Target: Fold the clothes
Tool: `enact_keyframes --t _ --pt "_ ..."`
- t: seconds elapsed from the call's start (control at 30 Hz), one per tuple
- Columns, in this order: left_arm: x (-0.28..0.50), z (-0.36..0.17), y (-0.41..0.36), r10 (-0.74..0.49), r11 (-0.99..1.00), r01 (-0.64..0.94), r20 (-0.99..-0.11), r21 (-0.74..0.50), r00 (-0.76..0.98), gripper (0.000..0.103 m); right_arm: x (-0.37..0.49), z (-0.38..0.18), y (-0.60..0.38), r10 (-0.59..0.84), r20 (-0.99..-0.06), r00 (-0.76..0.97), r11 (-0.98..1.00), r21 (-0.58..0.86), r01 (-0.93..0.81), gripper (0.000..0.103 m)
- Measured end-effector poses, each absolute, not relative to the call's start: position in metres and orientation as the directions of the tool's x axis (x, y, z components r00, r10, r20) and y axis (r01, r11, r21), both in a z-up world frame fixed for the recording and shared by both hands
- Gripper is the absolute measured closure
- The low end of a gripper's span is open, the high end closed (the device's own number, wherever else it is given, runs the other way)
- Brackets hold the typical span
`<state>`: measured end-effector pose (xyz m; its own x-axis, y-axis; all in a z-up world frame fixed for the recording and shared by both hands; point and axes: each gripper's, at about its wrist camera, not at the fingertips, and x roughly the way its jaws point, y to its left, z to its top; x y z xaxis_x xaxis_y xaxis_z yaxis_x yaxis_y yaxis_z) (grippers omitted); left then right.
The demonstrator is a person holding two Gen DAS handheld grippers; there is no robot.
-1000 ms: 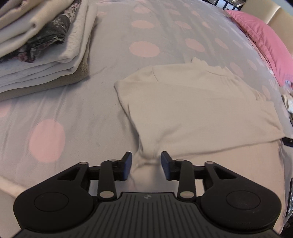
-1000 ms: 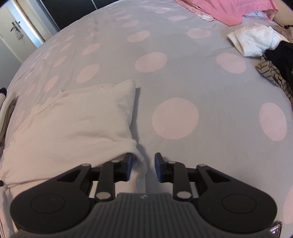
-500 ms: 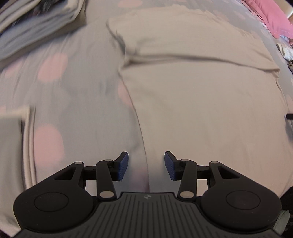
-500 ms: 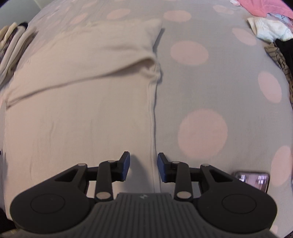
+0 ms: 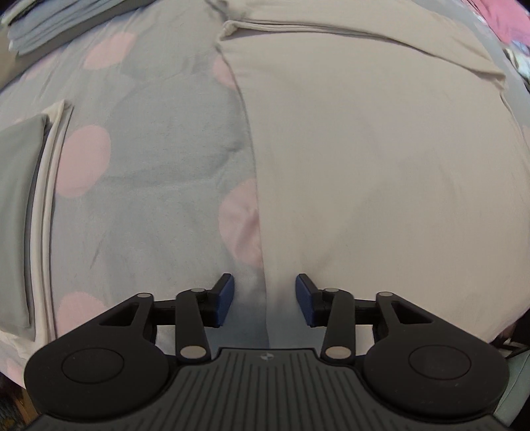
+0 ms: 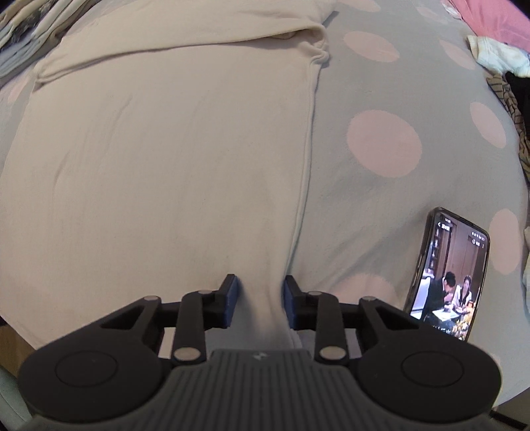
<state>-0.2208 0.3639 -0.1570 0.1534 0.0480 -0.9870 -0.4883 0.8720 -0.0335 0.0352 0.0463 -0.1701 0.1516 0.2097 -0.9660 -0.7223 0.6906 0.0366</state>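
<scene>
A cream shirt (image 5: pixel 381 149) lies flat on the grey bedspread with pink dots (image 5: pixel 149 165), its far part folded over. My left gripper (image 5: pixel 264 298) is open at the shirt's near left corner, with the shirt's left edge running between its fingers. In the right wrist view the same shirt (image 6: pixel 165 149) fills the left side. My right gripper (image 6: pixel 259 300) is open, its fingers on either side of the shirt's near right corner. Neither gripper pinches the cloth.
A phone (image 6: pixel 447 275) with a lit screen lies on the bedspread (image 6: pixel 381 185) right of my right gripper. Folded grey cloth (image 5: pixel 20 215) lies at the left. A stack of folded clothes (image 5: pixel 49 30) sits far left. Loose clothes (image 6: pixel 497 56) lie far right.
Both grippers have drawn back along the shirt's sides from the folded far part to its near corners. Both stayed open. The phone has come fully into the right view.
</scene>
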Motion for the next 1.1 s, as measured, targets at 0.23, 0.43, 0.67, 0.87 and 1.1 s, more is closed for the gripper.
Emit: enact_keyframes --t 0.23,0.43,0.67,0.87,1.1 --pt "-0.217 -0.153 0.347 0.073 0.912 -0.411 -0.984 -0.001 0.164 0.1 0.015 -0.168 0.052 0.185 -0.96 0.212 0.662 -0.038 -0.749 0.094" --pt "-0.222 -0.132 0.364 0.078 0.895 -0.446 -0.972 -0.029 0.221 0.101 0.02 -0.149 0.043 0.213 -0.942 0.258 0.69 -0.042 -0.723 0.095" --pt "-0.218 -0.094 0.393 0.119 0.856 -0.507 -0.919 -0.096 0.376 0.101 0.039 -0.119 0.049 0.288 -0.89 0.354 0.737 -0.03 -0.675 0.095" --pt "-0.189 -0.09 0.406 0.22 0.847 -0.528 -0.866 -0.058 0.448 0.101 0.072 -0.111 0.08 0.329 -0.843 0.426 0.73 -0.06 -0.681 0.095" --pt "-0.175 -0.117 0.389 0.267 0.882 -0.469 -0.871 0.049 0.411 0.099 0.073 -0.127 0.093 0.371 -0.826 0.425 0.706 -0.047 -0.707 0.091"
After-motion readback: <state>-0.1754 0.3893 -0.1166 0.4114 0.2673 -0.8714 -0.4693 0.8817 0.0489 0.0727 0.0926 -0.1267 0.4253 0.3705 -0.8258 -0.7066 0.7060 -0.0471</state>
